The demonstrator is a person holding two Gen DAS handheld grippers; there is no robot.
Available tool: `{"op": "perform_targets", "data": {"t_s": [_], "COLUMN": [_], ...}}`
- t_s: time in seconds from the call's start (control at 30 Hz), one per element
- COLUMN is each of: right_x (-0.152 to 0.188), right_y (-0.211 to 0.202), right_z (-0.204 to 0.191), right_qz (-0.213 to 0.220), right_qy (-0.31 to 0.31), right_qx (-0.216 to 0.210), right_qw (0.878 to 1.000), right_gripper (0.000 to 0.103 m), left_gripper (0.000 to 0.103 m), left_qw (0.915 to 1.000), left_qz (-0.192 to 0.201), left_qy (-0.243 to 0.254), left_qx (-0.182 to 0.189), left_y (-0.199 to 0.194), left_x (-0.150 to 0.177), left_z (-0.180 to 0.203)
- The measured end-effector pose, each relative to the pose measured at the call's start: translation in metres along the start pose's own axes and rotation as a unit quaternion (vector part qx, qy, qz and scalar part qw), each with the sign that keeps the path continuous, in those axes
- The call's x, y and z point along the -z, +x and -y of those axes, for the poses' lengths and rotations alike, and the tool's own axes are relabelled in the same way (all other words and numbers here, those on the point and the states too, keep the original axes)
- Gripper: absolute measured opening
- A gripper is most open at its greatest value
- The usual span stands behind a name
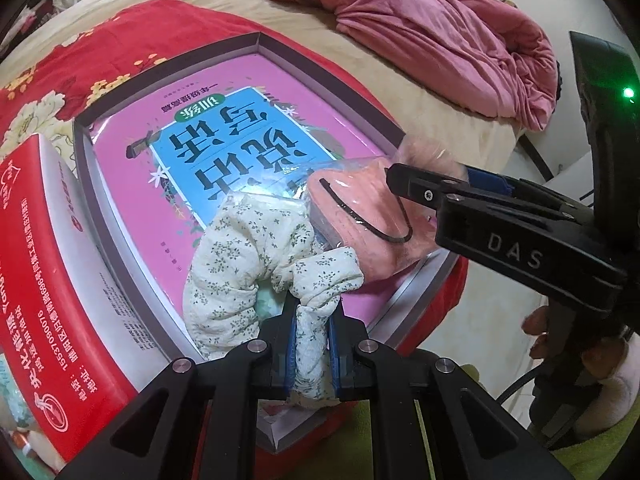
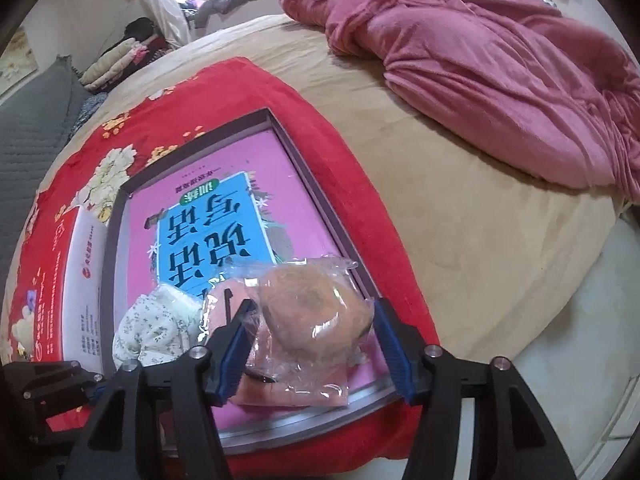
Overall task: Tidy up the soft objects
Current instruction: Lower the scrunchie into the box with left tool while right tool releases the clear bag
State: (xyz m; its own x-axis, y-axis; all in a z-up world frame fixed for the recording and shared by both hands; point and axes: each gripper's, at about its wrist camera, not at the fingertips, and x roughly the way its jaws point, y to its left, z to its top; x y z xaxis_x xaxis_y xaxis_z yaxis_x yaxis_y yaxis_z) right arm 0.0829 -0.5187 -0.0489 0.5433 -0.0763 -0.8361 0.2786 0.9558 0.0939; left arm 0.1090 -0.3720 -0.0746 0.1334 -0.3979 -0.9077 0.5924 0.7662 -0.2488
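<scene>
The left gripper (image 1: 312, 344) has its blue pads pressed together on a bunched end of the floral cloth (image 1: 248, 264), a cream fabric with small green sprigs, which trails up from the jaws and lies crumpled on the near end of the pink book (image 1: 208, 152) inside the shallow grey box (image 1: 256, 40). The right gripper (image 2: 310, 340) stands with its jaws spread; the bagged pink item (image 2: 312, 320), a rounded peach-pink soft thing wrapped in clear crinkled plastic, sits between the fingers, and the right pad stands clear of the plastic, while whether the left pad touches it cannot be told. In the left wrist view the same bag (image 1: 360, 216) lies at the near right corner of the box, just beside and partly over the floral cloth, with a thin black cord looped across it, and the tip of the right gripper rests at its upper edge. A hand (image 1: 540, 328) shows at the handle of the right gripper. The box lies on a red flowered blanket (image 2: 168, 112) spread over the beige bed (image 2: 460, 200). A red and white carton (image 1: 40, 280) stands along the box's left side. A rumpled pink quilt (image 2: 500, 60) is heaped at the bed's far right corner, well apart from the box.
</scene>
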Motion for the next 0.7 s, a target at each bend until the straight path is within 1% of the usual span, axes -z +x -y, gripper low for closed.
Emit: {"op": "perform_targets", "data": {"t_s": [0.17, 0.27, 0.37, 0.5, 0.7], "right_x": [-0.001, -0.001, 0.000, 0.004, 0.007], "right_y": [-0.004, -0.010, -0.019, -0.028, -0.038], "right_z": [-0.005, -0.004, 0.000, 0.004, 0.007], "right_qz": [0.008, 0.019, 0.029, 0.034, 0.040], "right_qy": [-0.018, -0.019, -0.008, 0.002, 0.013], "right_qx": [0.001, 0.002, -0.007, -0.005, -0.005], "right_qw": [1.000, 1.000, 1.000, 0.999, 0.999], "right_gripper": [0.065, 0.068, 0.071, 0.072, 0.072], "left_gripper": [0.013, 0.013, 0.013, 0.014, 0.019], "left_qw": [1.0000, 1.0000, 1.0000, 1.0000, 1.0000], "left_qz": [0.001, 0.002, 0.003, 0.003, 0.002], "left_qy": [0.000, 0.002, 0.000, 0.002, -0.004], "left_qx": [-0.002, -0.003, -0.003, -0.002, -0.001], "left_y": [0.000, 0.000, 0.001, 0.001, 0.000], "left_x": [0.000, -0.001, -0.001, 0.000, 0.002], "left_z": [0.001, 0.002, 0.001, 0.002, 0.000]}}
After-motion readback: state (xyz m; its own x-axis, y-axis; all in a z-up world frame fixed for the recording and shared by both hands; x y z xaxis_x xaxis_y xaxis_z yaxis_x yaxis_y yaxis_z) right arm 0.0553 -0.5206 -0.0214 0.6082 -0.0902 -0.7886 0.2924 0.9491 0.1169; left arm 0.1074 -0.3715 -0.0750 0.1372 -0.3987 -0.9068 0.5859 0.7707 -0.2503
